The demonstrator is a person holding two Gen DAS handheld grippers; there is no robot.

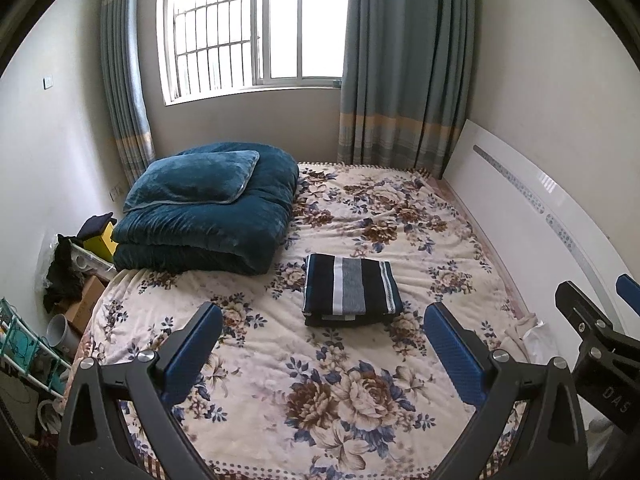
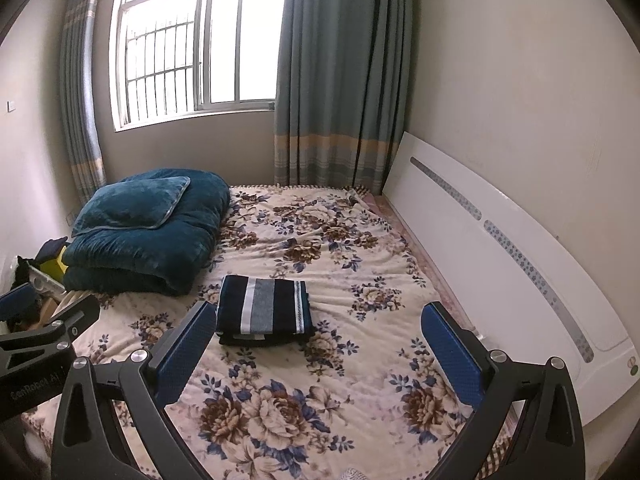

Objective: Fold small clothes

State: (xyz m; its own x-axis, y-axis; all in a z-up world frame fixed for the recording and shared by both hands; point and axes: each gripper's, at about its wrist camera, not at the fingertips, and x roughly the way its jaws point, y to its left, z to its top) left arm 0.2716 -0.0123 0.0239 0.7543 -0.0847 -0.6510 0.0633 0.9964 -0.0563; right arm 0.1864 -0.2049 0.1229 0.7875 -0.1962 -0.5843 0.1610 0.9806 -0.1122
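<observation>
Now both tongs are hanging wide and empty over the bed (image 1: 360,208). Left tongs (image 1: 320,344) are facing the folded striped cloth (image 1: 352,286) at twelve o'clock, its stripes running away from them; right tongs (image 2: 320,344) are seeing it at eleven, so left looks nearer.

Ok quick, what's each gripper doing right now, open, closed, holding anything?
Left gripper: open, holding nothing, above the floral bedspread.
Right gripper: open, holding nothing; the folded striped garment lies on the bed, untouched.
</observation>
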